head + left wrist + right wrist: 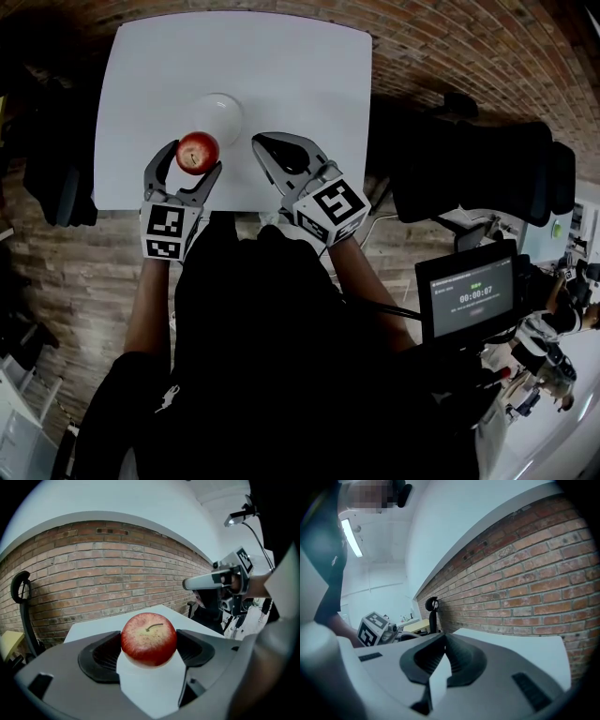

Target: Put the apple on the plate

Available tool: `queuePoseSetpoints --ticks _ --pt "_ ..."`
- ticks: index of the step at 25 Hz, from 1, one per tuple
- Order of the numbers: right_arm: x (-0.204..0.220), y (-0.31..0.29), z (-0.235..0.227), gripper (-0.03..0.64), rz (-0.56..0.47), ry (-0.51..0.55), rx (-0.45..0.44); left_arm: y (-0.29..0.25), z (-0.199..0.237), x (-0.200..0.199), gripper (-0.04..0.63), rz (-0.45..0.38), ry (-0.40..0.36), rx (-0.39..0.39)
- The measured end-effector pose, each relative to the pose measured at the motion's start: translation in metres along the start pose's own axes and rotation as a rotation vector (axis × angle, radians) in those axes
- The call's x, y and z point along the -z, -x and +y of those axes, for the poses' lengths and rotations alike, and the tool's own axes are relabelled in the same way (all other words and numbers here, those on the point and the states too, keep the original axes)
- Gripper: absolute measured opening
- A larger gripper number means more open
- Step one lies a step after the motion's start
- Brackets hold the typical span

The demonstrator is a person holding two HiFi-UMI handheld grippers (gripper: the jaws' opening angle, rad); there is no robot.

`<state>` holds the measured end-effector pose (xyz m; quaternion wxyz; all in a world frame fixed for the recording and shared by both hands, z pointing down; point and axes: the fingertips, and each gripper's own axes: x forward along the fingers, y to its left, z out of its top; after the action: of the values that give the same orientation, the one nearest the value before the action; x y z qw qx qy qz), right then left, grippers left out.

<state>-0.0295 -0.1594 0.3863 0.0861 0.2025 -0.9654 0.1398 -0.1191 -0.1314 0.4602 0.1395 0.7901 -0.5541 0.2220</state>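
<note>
A red apple [198,152] sits between the jaws of my left gripper [195,156], which is shut on it. In the head view it is held at the near rim of the white plate [217,112] on the white table [309,75]. The left gripper view shows the apple [148,638] stem-up, clamped between the black pads [101,656]; the plate is hidden there. My right gripper [259,143] hovers just right of the plate with its jaws together and nothing in them. In the right gripper view its fingertips [444,641] meet over the table.
A black office chair [478,169] stands right of the table and another chair [56,187] at its left edge. A screen with a timer [473,295] is at the lower right. A brick wall [103,573] lies beyond the table's far side.
</note>
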Motion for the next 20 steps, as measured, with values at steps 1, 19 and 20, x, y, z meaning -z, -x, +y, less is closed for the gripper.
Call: queuePoseSetpoints --ticks 1,19,20 --pt "0.001 -0.003 0.000 0.003 0.006 0.000 0.006 -0.002 0.002 0.002 0.374 0.004 -0.001 0.009" --pt "0.017 -0.040 -0.016 0.005 0.078 -0.028 0.081 -0.050 0.040 0.031 0.374 0.063 -0.016 0.096" --pt "0.020 -0.042 -0.016 0.004 0.084 -0.031 0.085 -0.053 0.042 0.034 0.374 0.066 -0.016 0.101"
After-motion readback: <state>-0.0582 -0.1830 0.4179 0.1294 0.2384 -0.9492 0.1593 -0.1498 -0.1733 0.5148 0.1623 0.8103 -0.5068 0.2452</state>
